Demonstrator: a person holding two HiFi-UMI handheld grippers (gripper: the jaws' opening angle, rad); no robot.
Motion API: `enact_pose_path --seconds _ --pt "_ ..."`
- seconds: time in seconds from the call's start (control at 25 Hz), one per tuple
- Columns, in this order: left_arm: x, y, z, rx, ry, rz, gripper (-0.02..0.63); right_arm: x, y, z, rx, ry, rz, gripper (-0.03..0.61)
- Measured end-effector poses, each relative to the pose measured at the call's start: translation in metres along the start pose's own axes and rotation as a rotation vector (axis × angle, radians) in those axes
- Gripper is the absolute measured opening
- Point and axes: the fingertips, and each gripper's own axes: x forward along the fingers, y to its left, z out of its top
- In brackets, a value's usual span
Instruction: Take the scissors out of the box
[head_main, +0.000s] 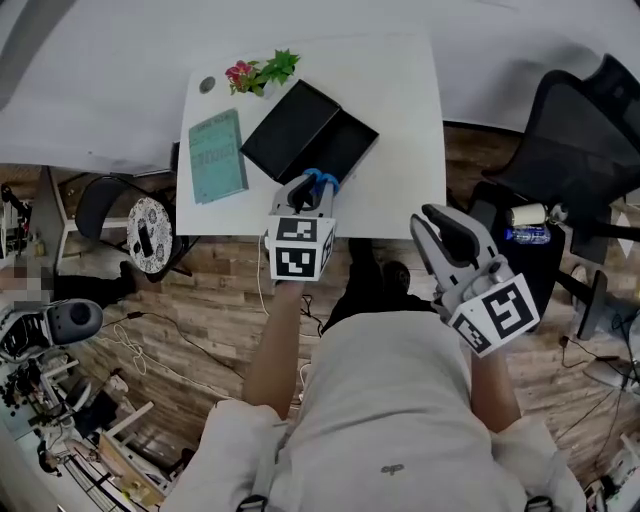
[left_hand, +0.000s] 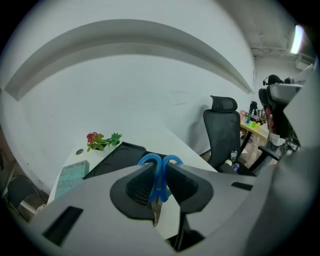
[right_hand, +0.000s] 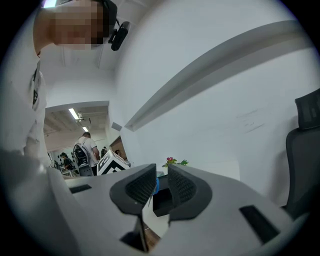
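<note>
Blue-handled scissors (head_main: 321, 182) (left_hand: 158, 172) are clamped between the jaws of my left gripper (head_main: 309, 196) (left_hand: 159, 186), handles pointing away and blades toward the camera. They hang above the near edge of the white table (head_main: 400, 120), just in front of the open black box (head_main: 305, 137) (left_hand: 114, 159). The box looks empty. My right gripper (head_main: 441, 228) (right_hand: 160, 186) is off the table's front right, over the floor. Its jaws are close together with nothing between them.
A teal book (head_main: 217, 156) lies at the table's left and a small flower plant (head_main: 262, 72) stands at the back. A black office chair (head_main: 575, 145) (left_hand: 223, 131) is to the right of the table. Cables and equipment clutter the floor at left.
</note>
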Motion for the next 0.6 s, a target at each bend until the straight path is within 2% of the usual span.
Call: enact_pose_path --seconds 0.6 --pt "-0.091 -0.059 -0.005 -0.105 -0.120 0.053 0.087 -0.050 0.026 -0.012 -0.026 -0.007 0.118 0.072"
